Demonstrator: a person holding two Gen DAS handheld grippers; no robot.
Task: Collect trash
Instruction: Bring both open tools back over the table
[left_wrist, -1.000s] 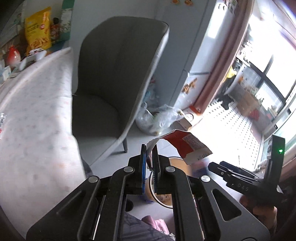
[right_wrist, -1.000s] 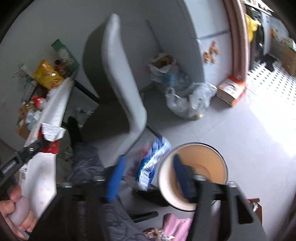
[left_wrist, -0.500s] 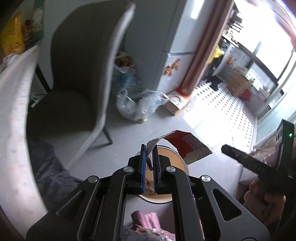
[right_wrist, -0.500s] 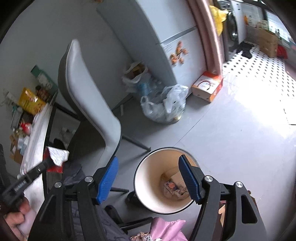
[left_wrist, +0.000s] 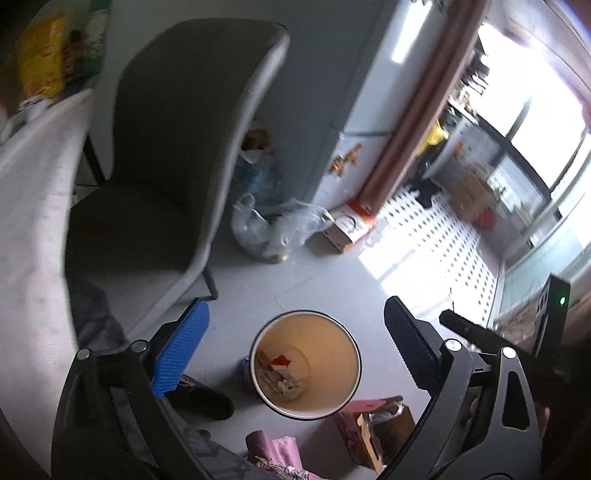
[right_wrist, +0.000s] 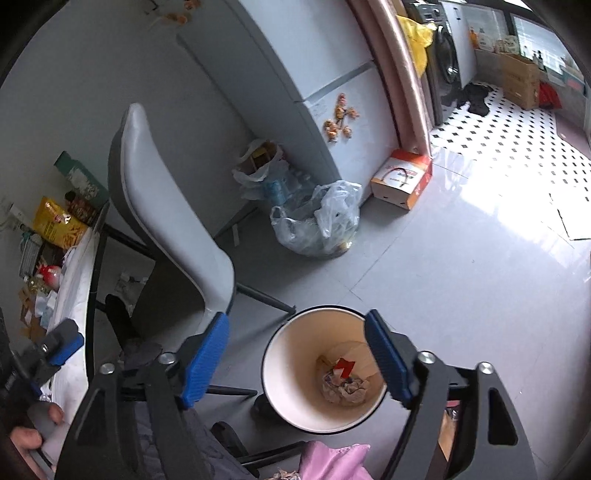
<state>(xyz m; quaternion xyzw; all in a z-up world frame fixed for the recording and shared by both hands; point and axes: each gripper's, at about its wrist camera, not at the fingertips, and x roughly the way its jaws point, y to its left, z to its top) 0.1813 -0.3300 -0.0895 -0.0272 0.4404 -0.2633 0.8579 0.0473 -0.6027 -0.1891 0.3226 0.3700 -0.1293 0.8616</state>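
Observation:
A round bin (left_wrist: 347, 339) with a cream inside stands on the grey floor; it also shows in the right wrist view (right_wrist: 291, 373). A red and white wrapper (left_wrist: 280, 361) lies inside it on crumpled trash, and it shows in the right wrist view (right_wrist: 344, 367) too. My left gripper (left_wrist: 295, 347) is open and empty above the bin. My right gripper (right_wrist: 299, 363) is open and empty, also above the bin. The left gripper's body shows at the left edge of the right wrist view (right_wrist: 55, 349).
A grey chair (left_wrist: 166, 155) stands by the white-clothed table (left_wrist: 26, 221), which carries snack packs (right_wrist: 59, 221). A clear plastic bag (right_wrist: 317, 218), a cardboard box (right_wrist: 400, 179) and a fridge (right_wrist: 295, 74) stand behind. A small brown box (left_wrist: 373, 428) sits beside the bin.
My left gripper opened and let go of the red and white wrapper, which now lies in the bin. The right gripper stays open over the bin.

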